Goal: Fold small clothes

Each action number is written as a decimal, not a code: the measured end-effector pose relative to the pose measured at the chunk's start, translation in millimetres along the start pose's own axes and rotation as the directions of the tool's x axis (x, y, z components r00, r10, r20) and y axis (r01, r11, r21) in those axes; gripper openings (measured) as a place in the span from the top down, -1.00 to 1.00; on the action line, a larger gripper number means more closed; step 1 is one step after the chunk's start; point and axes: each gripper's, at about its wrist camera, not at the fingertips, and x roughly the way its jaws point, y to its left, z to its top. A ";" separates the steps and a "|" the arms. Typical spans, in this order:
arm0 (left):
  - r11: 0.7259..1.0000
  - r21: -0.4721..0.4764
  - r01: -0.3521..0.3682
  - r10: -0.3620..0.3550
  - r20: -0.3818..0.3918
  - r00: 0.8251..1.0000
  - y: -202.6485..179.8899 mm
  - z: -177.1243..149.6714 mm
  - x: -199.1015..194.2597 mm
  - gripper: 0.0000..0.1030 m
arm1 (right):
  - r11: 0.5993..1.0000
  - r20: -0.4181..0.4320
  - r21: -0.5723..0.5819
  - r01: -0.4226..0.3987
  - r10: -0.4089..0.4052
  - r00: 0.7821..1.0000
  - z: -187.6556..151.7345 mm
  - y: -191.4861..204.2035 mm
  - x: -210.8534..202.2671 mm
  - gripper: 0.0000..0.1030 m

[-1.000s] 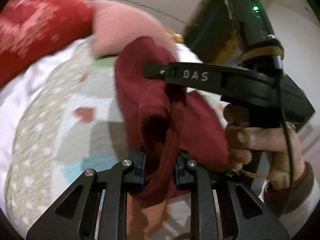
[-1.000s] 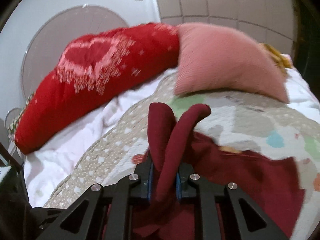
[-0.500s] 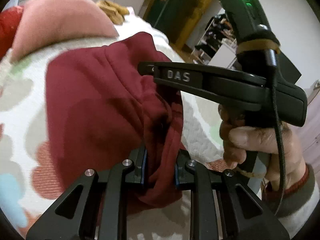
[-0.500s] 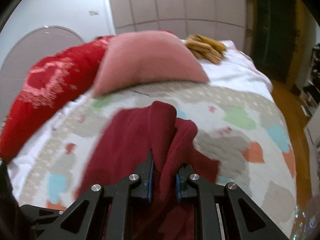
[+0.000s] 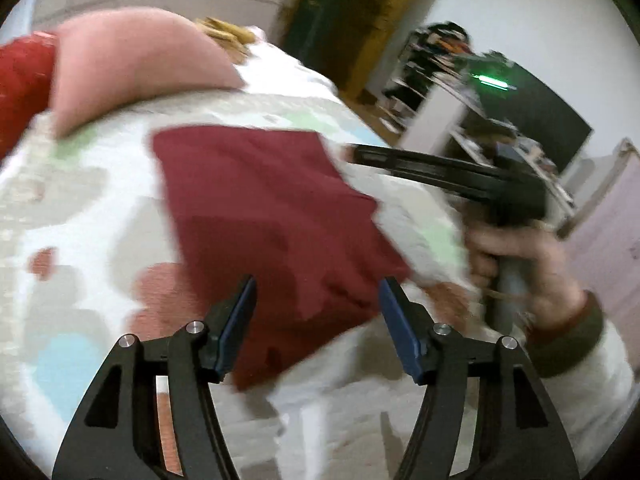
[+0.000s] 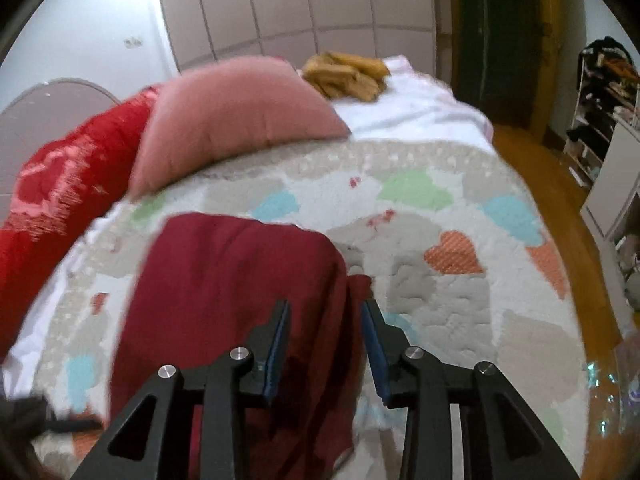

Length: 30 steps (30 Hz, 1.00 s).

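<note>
From the left wrist view, the left gripper (image 5: 316,312) stands wide, its jaws having just been opening, and grips nothing. The maroon garment (image 5: 264,216) lies flat on the patterned quilt (image 5: 80,208), its near edge between and below the blue pads, none of which press on it. It stretches straight ahead of the gripper, its long axis running away toward the pink pillow (image 5: 132,68). The right gripper (image 5: 400,158) reaches in at the garment's far right edge, held by a hand (image 5: 524,252); no lettering on it can be read through the blur.

From the right wrist view, the right gripper (image 6: 326,320) is partly parted, its jaws having just been opening. The garment's right edge (image 6: 352,292) sits between the pads but looks released rather than pinched. The cloth spreads to the left of this gripper. A tan bundle (image 6: 346,74) rests well apart near the bed's far end. Both grippers are at the garment, so either could retake an edge for the next fold. No writing is legible
</note>
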 end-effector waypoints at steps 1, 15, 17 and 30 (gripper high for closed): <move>0.999 -0.016 -0.048 0.048 0.012 0.999 9.9 1.6 -0.9 -0.23 | 1.000 0.025 -0.009 -0.025 0.025 0.999 -2.4 5.5 -12.3 0.33; 0.987 -0.105 -0.121 0.107 -0.131 0.986 25.9 -28.2 60.3 -0.23 | 0.997 -0.057 -0.036 -0.075 0.072 0.996 -81.4 8.7 -3.9 0.67; 0.985 -0.122 -0.125 0.110 -0.124 0.986 26.3 -24.3 52.5 -0.23 | 0.998 -0.063 -0.011 -0.058 0.057 0.996 -84.7 0.7 -10.1 0.65; 0.973 -0.205 -0.108 0.096 -0.068 0.993 43.5 -7.2 63.5 -0.38 | 0.993 -0.036 0.088 -0.080 0.083 0.996 -77.6 3.5 8.6 -0.20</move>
